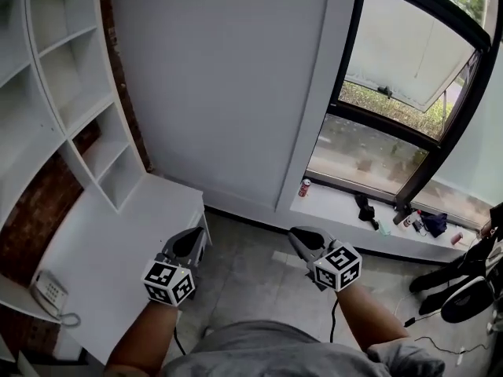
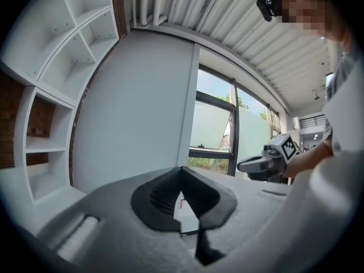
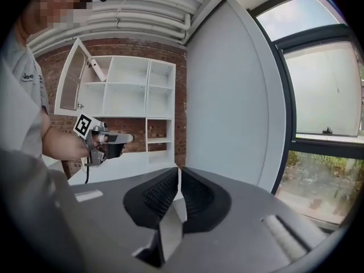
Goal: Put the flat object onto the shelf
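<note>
I see no flat object in any view. The white shelf unit (image 1: 78, 108) stands at the left against a brick wall, its compartments bare; it also shows in the left gripper view (image 2: 45, 95) and the right gripper view (image 3: 131, 95). My left gripper (image 1: 198, 238) hovers at the right edge of the white desk (image 1: 118, 234), its jaws (image 2: 182, 168) meeting at the tips with nothing in them. My right gripper (image 1: 295, 235) hangs over the floor, level with the left; its jaws (image 3: 179, 170) are shut to a thin slit, with nothing between.
A white telephone (image 1: 49, 291) lies on the desk's near left corner. A red can (image 1: 304, 187) and dark items (image 1: 365, 208) sit on the window sill. Black equipment and cables (image 1: 464, 289) lie on the floor at the right. A white wall stands ahead.
</note>
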`<state>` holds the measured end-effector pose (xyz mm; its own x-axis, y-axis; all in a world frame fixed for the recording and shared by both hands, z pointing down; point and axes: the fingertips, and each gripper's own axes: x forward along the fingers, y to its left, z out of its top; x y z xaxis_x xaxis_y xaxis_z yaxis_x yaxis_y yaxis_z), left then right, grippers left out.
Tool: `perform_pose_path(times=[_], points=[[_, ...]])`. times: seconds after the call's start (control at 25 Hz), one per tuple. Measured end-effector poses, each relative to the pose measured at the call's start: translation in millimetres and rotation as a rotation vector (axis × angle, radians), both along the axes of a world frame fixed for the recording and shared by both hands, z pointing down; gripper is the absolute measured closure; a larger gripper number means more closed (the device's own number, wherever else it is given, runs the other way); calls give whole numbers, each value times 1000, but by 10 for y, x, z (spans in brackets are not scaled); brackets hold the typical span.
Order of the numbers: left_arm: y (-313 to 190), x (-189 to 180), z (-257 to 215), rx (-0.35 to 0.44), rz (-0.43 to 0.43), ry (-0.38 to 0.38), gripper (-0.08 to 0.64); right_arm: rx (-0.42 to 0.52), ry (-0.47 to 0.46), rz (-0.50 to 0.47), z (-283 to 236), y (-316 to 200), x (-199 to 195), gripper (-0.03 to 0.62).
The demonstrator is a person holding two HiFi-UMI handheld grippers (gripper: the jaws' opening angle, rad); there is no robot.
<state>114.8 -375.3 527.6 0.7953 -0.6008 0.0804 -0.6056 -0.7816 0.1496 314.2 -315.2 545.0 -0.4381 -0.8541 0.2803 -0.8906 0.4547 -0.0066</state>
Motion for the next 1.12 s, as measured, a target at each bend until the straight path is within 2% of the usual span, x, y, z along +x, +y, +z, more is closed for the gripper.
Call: perform_pose_path(times=[0.08,0.44,1.12], points=[[59,22,142,-28,-16,3,561,-11,-20,-11,90,26,34,581],[220,-9,496,-85,-61,-15,561,-55,-71,-69,331,-9,19,583],[145,-243,431,-75,-84,-9,561,-54,-113,-92,343,-166,-205,583]])
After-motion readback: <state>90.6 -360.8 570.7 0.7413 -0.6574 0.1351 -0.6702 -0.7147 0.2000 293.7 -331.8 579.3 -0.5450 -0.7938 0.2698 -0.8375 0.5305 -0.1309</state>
